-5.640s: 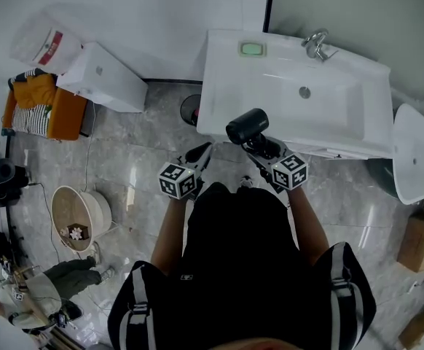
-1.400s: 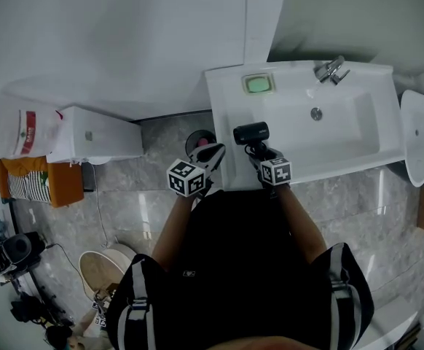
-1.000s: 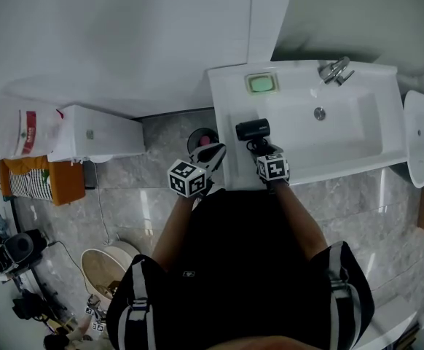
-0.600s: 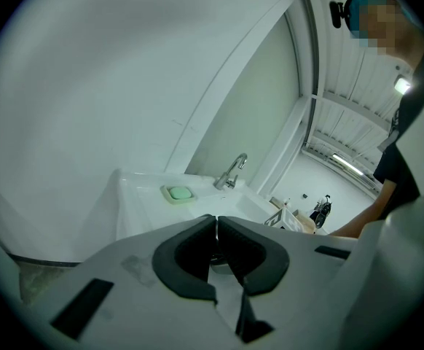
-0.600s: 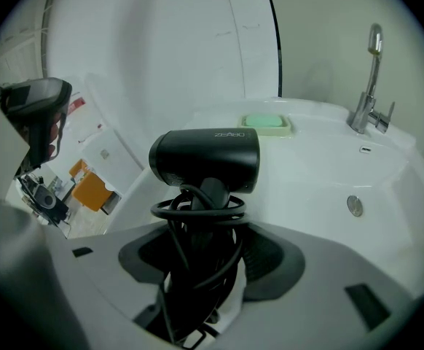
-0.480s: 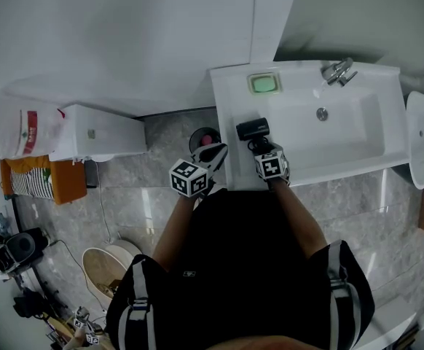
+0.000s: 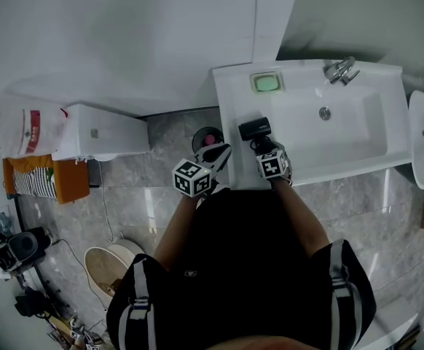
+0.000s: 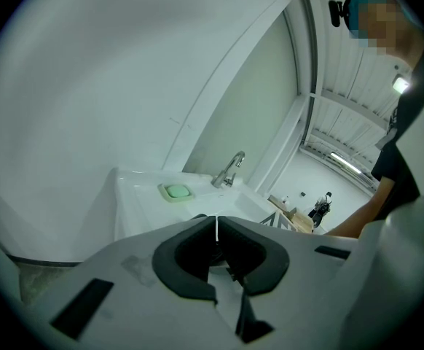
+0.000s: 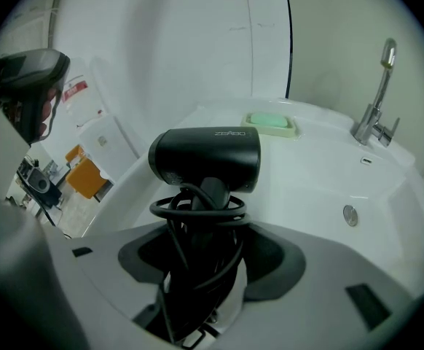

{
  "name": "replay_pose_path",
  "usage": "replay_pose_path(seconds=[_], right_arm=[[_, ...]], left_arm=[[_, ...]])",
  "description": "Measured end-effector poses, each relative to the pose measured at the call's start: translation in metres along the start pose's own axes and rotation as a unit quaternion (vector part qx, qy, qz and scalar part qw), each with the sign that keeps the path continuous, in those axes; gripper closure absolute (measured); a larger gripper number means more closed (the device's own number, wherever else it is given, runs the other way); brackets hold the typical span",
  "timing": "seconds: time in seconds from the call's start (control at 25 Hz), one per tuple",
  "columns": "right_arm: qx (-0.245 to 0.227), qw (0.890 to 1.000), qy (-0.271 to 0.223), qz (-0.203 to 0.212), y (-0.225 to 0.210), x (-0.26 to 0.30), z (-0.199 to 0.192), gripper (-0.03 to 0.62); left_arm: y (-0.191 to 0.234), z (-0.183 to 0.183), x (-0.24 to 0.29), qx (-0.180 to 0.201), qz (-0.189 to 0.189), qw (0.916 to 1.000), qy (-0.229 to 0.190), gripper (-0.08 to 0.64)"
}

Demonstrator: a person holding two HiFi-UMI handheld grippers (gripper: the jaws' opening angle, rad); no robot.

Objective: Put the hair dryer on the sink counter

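The right gripper (image 7: pixel 263 149) is clamping the hair dryer (image 9: pixel 205 157) by its handle, w/ the cord coiled round that handle & caught btw the jaws too. The black head is pointing sideways over the flat strip of the sink counter (image 7: pixel 232 108), left of the basin (image 7: pixel 358 133). No view is showing whether the dryer is touching the counter yet. The left gripper (image 8: pixel 217 226) is hovering off the counter's front-left corner, jaws together, nothing in them.

Judging from this, the step in hand is the set-down. To do it well, the person is prob. needing to lower until the head is lying on the flat strip, clear of the basin's slope & the counter's front edge. Then the jaws are needing to open wide enough for the cord loops to slip free, & the gripper is best backing out along the handle so nothing is dragging the dryer off.

Containers: the soap dish (image 9: pixel 293 130) at the counter's back is holding a green soap (image 9: pixel 269 120). The basin is showing only its drain (image 7: pixel 325 113), below the faucet (image 7: pixel 341 70); no water visible.
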State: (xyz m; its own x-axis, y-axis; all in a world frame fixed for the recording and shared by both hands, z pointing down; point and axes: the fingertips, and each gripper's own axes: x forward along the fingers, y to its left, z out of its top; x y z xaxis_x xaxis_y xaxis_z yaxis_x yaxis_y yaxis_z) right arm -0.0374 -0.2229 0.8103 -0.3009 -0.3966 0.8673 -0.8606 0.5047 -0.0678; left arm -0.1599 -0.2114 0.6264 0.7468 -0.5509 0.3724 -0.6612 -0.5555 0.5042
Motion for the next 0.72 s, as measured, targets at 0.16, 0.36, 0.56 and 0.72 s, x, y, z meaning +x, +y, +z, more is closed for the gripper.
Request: replay_pose_path(seconds=[0.16, 0.36, 0.56, 0.72], right_arm=[[-0.005, 1.000, 0.002, -0.004, -0.001, 0.001, -0.002, 0.284], [-0.019, 1.000, 0.007, 0.004, 0.001, 0.001, -0.003, 0.271], [-0.018, 0.999, -0.006, 0.037, 0.002, -0.005, -0.002, 0.245], [-0.023, 0.999, -0.020, 0.044, -0.001, -0.015, -0.003, 0.244]], left_arm=[[-0.003, -0.003, -0.002, 0.001, 0.000, 1.0000, -0.002, 0.540], [-0.003, -0.007, -0.005, -0.007, 0.003, 1.0000, -0.006, 0.540], [-0.006, -0.009, -0.005, -0.009, 0.009, 0.9999, -0.010, 0.540], [-0.010, -0.009, -0.007, -0.010, 0.014, 0.9998, -0.012, 0.540]])
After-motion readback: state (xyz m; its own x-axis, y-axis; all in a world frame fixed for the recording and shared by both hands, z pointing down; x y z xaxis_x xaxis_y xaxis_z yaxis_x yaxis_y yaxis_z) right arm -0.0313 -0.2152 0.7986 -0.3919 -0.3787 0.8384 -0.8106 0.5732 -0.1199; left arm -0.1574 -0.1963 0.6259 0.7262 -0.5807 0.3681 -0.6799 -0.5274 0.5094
